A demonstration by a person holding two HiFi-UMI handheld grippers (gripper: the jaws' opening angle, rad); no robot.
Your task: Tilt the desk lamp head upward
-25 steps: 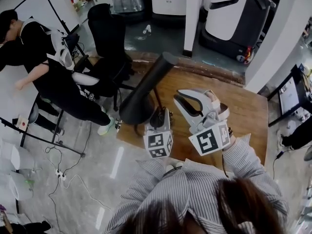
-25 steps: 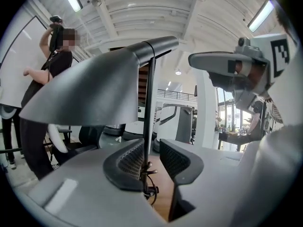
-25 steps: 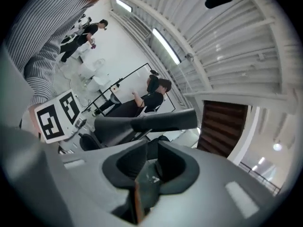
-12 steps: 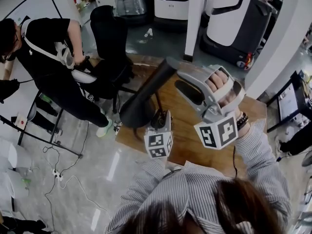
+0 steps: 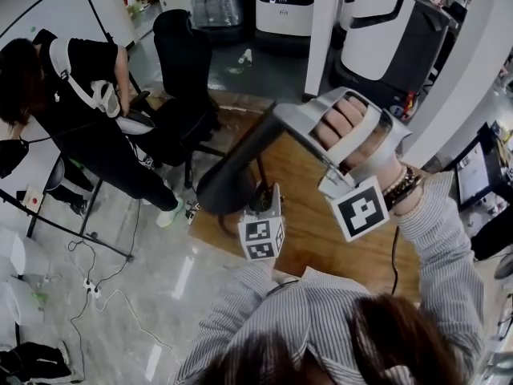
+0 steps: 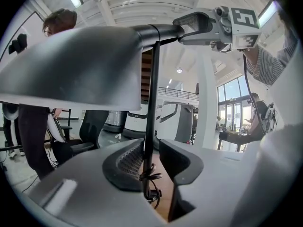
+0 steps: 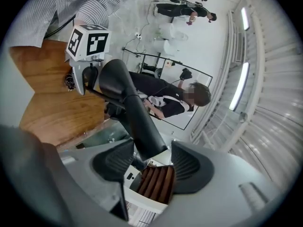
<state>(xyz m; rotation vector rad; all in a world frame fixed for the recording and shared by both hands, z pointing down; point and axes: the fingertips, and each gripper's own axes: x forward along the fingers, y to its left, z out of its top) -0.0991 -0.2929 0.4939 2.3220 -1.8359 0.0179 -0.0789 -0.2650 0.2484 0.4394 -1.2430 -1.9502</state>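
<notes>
A black desk lamp stands on the wooden desk (image 5: 337,239), its long head (image 5: 236,155) sloping up to the right. My left gripper (image 5: 261,200) sits low at the lamp's thin stem (image 6: 151,108). Its jaws are closing, and the stem lies between the pads (image 6: 129,159). My right gripper (image 5: 282,112) is up at the head's upper end. In the right gripper view that end (image 7: 142,122) lies between the jaws. The jaws are opening, with gaps on both sides.
A black office chair (image 5: 180,70) stands beyond the desk's far left corner. A person in black (image 5: 76,103) is at the left. White machines (image 5: 377,30) and a pillar (image 5: 321,22) are behind. Cables (image 5: 104,287) trail on the floor.
My right gripper rose from above the desk to the lamp head's upper end, and its jaws widened. The left gripper and lamp stayed put. The person at left shifted.
</notes>
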